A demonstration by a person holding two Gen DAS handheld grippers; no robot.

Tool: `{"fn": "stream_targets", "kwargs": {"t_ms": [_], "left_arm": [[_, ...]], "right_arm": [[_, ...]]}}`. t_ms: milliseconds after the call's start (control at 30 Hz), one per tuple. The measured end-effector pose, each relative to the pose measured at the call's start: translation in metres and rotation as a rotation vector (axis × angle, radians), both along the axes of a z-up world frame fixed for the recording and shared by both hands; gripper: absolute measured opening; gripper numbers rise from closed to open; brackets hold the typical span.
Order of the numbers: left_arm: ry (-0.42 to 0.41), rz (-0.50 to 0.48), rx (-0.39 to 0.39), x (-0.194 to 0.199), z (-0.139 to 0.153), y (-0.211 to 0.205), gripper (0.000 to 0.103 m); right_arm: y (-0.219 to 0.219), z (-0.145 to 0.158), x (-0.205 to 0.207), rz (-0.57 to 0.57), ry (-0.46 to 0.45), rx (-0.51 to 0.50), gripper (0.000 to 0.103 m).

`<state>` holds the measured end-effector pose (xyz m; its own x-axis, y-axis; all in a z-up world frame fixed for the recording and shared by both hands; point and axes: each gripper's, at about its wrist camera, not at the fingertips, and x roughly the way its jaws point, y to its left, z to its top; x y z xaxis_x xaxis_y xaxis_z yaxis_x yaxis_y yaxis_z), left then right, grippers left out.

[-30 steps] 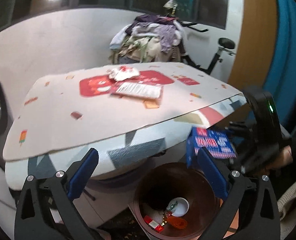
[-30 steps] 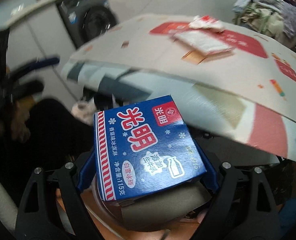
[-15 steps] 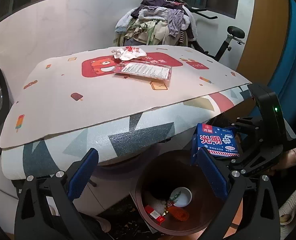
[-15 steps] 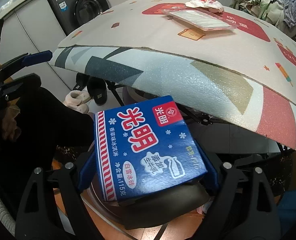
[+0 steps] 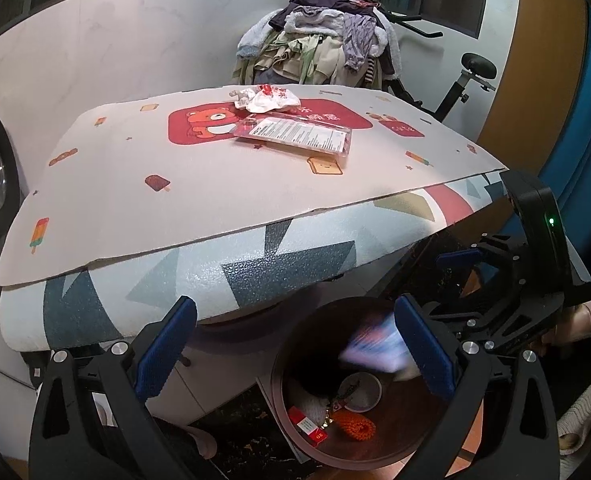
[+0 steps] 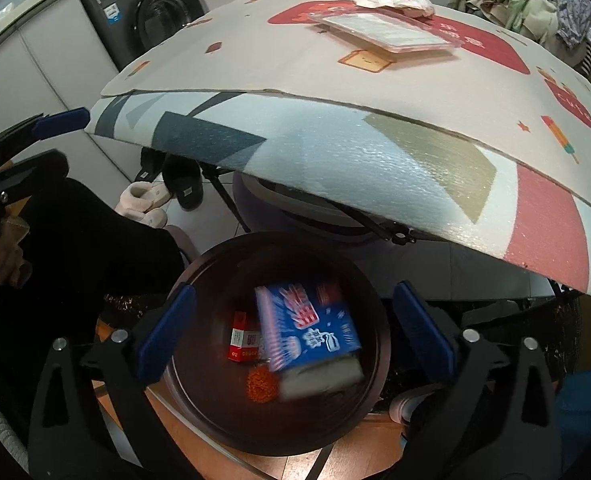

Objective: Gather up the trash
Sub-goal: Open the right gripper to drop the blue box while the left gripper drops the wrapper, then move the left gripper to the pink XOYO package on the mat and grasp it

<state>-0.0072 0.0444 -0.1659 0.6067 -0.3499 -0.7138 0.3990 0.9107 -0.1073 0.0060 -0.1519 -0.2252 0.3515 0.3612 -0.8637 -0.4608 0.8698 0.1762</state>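
The jaws of the right gripper (image 6: 293,330) have just been opening and now stand wide apart with nothing between them; the blue ice-cream carton (image 6: 309,328) is blurred, dropping inside the dark round bin (image 6: 199,412) directly below, above a small red packet (image 6: 244,340) and an orange scrap (image 6: 261,386); the left gripper (image 5: 293,350) hovers beside the same bin with its jaws apart and empty. Up on the desk (image 5: 223,196), covered by a printed foam mat, a flat plastic-wrapped packet (image 5: 295,136) and a crumpled white wrapper (image 5: 265,98) lie near the far side, touching or nearly so; those look like the next trash to fetch. The risks I'd name: the mat overhangs the desk edge just above the bin, so a gripper rising carelessly could catch and lift it, sliding the remaining trash off; the flat packet lies flush on the mat and may slip from the jaws; the light wrapper could be nudged away rather than pinched.
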Motion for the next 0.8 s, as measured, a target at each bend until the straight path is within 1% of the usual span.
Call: {"fn": "stream_targets", "kwargs": {"t_ms": [333,500,733,800], "left_arm": [[0.0,0.02,0.014,0.002,-0.001,0.001,0.097],[0.005,0.027,-0.011,0.006,0.002,0.005,0.097],[-0.058,0.07,0.0,0.01,0.014,0.01,0.097],[-0.069,0.08,-0.011,0.013,0.019,0.012,0.097]], "right_arm": [[-0.006,0.002,0.002,-0.03,-0.006,0.004,0.097],[-0.009,0.006,0.002,-0.049,-0.022,0.01,0.097],[-0.024,0.017,0.006,-0.106,-0.045,0.048,0.097],[-0.028,0.022,0.007,-0.12,-0.057,0.055,0.097]]}}
